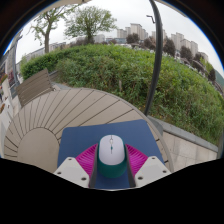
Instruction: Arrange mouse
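Observation:
A white mouse with a grey scroll wheel and a dark teal rear sits between my two fingers. My gripper is shut on it, with the pink pads pressing on both of its sides. The mouse is over a dark blue mouse mat that lies on a round table of pale wooden slats. I cannot tell whether the mouse rests on the mat or hangs just above it.
The table's edge curves round to the left and behind the mat. Beyond it are a wooden bench, a green hedge, a dark pole, trees and far buildings. Paving stones lie to the right.

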Tool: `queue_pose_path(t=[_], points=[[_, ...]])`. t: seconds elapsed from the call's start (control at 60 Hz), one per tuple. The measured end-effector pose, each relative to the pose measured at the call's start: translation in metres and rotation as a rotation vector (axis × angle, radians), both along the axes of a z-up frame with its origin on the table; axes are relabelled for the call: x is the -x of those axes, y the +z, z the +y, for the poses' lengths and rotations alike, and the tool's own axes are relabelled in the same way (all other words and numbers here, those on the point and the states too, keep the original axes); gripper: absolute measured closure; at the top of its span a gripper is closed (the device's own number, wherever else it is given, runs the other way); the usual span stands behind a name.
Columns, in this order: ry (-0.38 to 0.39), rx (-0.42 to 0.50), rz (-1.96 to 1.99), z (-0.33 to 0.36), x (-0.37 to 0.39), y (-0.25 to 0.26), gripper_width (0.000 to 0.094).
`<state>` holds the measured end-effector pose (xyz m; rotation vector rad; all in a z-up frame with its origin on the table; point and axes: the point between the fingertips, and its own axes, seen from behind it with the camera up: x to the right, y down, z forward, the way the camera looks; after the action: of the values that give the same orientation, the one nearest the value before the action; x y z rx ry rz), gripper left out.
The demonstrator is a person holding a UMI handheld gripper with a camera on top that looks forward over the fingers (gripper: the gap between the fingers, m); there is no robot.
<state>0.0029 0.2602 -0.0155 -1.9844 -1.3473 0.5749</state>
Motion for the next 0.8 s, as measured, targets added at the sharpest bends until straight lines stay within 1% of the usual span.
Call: queue_pose_path(t=[0.083,0.1,0.133,0.183,0.217,0.283,0.333,0.483,0.567,0.683,0.8], points=[[0.015,0.004,-0.019,-0.001,-0.009,0.001,0.0414],[0.009,0.004,-0.026,-0.002,-0.01,0.001,0.0377],[-0.01,0.006,-0.037,0.001,-0.016,0.006,0.0264],[-0.029,0.003,-0.036,0.002,-0.021,0.023,0.0131],[-0.026,0.009,-0.043,-0.007,-0.029,0.037,0.0086],[0.002,0.029,-0.057,-0.03,-0.045,0.07,0.0085],[0.0,0.036,-0.065,-0.045,-0.062,0.099,0.0083],[0.026,0.01,-0.117,-0.102,-0.12,0.175,0.0086],[0.026,0.021,-0.12,-0.138,-0.143,0.203,0.0093],[0.07,0.076,-0.09,-0.185,-0.165,0.235,0.0094],[0.111,0.088,-0.067,-0.212,-0.173,0.248,0.0092]])
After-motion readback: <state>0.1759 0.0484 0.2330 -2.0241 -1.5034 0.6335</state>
